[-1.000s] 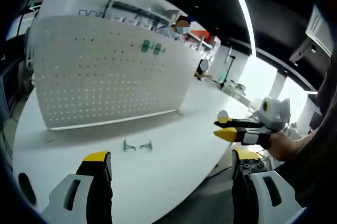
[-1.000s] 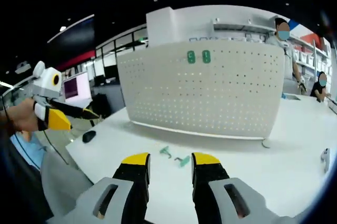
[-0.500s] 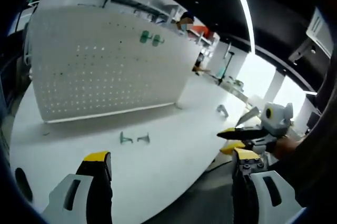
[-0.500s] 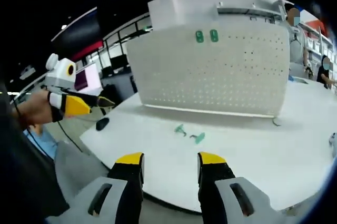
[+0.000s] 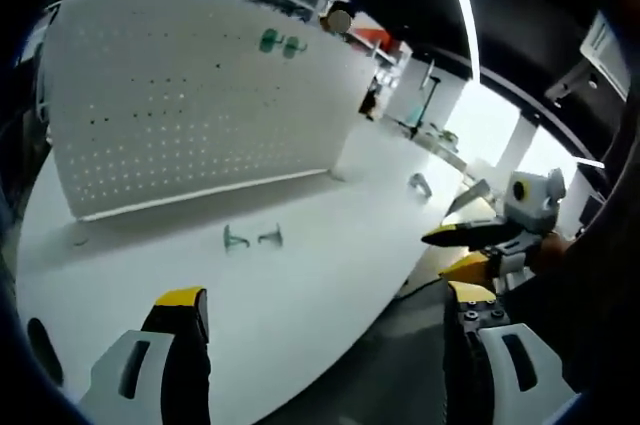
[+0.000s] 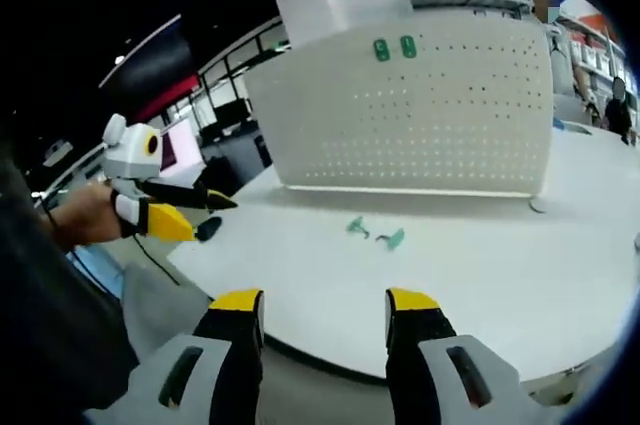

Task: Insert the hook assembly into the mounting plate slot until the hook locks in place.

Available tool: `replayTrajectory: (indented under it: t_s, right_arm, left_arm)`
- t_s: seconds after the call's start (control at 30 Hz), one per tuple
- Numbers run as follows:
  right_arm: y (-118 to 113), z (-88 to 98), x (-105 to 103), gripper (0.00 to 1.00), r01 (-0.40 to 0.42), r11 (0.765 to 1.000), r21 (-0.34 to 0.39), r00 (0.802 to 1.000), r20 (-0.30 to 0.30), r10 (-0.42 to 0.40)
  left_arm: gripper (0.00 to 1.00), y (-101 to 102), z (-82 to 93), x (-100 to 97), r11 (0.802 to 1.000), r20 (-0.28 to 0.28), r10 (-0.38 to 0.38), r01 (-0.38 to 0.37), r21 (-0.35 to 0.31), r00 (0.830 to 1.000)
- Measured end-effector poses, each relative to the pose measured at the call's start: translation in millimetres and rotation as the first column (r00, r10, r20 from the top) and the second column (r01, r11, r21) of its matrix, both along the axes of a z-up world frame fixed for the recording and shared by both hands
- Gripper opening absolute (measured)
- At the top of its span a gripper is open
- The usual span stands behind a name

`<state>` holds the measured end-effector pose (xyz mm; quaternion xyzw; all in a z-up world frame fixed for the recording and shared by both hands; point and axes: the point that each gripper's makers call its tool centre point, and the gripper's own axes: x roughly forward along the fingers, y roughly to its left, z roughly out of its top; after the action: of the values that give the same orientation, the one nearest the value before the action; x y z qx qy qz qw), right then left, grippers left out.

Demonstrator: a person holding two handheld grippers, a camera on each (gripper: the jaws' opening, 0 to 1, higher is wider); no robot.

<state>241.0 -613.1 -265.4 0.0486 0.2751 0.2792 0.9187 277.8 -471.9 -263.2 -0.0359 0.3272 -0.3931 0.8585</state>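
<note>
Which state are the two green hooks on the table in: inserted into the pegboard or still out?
Out. Both green hooks lie loose on the white table, in front of the pegboard, apart from it.

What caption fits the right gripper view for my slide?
Open right gripper faces two green hooks lying on the white table before the pegboard.

We see a white upright pegboard panel [image 6: 420, 110] patterned with regular rows of small holes, some dark, some lit. Two green tags [image 6: 395, 48] sit near its top edge. On the glossy white tabletop [image 6: 500, 275] lie two small teal-green hook pieces [image 6: 376, 232], greyer in the left gripper view [image 5: 252, 237]. Both grippers, left [image 5: 320, 320] and right [image 6: 325, 315], are black with yellow tips and grey bodies. A black oval mouse [image 6: 208, 228] rests at the table's left edge.
</note>
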Motion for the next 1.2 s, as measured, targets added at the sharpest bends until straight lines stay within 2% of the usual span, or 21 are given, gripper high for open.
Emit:
replayTrajectory:
  t_s: [0.1, 0.23, 0.33, 0.4, 0.53, 0.6, 0.67, 0.77, 0.97, 1.2]
  right_arm:
    - [-3, -1.5, -3, 0.49, 0.005, 1.0, -0.001, 1.0, -0.005, -0.005]
    - [-10, -2.7, -8, 0.47, 0.02, 1.0, -0.006, 1.0, -0.013, -0.02]
    - [-9, -6.3, -13, 0.4, -0.01, 1.0, -0.016, 0.999, -0.047, 0.009]
    - [-12, -3.2, -10, 0.39, -0.002, 1.0, -0.028, 1.0, -0.019, 0.001]
    - [-16, -4.2, -8, 0.39, 0.009, 1.0, -0.016, 1.0, -0.025, -0.009]
    - [-17, -5.1, -8, 0.39, 0.013, 1.0, -0.004, 0.999, -0.032, -0.013]
    - [-18, -6.2, -7, 0.39, 0.017, 1.0, -0.002, 0.999, -0.035, -0.017]
    - [-18, -6.9, -6, 0.38, 0.018, 1.0, 0.003, 0.999, -0.04, -0.018]
    - [-20, -7.7, -3, 0.38, 0.018, 1.0, 0.011, 0.998, -0.056, -0.018]
    - [-19, -10.4, 1, 0.37, 0.009, 1.0, 0.017, 0.997, -0.077, -0.008]
  left_arm:
    - [0.98, 1, -8.2, -1.5, 0.999, 0.0, -0.019, 0.019, 0.034, 1.0]
    - [0.97, 3, -13.5, 2.0, 0.999, -0.014, -0.012, 0.013, 0.029, 1.0]
    - [0.97, 4, -20.5, 5.0, 0.998, -0.021, -0.017, 0.018, 0.053, 1.0]
    - [0.97, 3, -23.5, 7.7, 0.998, -0.024, -0.024, 0.026, 0.059, 0.999]
    - [0.97, -3, -34.1, 15.8, 0.988, -0.01, -0.082, 0.083, 0.133, 0.997]
    - [0.96, -9, -37.3, 22.4, 0.981, 0.012, -0.116, 0.113, 0.157, 0.993]
    - [0.94, -16, -40.1, 27.7, 0.977, 0.007, -0.134, 0.131, 0.166, 0.991]
    - [0.95, -29, -42.6, 36.8, 0.975, 0.026, -0.158, 0.152, 0.162, 0.987]
    - [0.95, -48, -58.1, 48.6, 0.965, 0.009, -0.204, 0.199, 0.169, 0.979]
    - [0.93, -67, -67.6, 60.3, 0.954, -0.002, -0.255, 0.252, 0.16, 0.967]
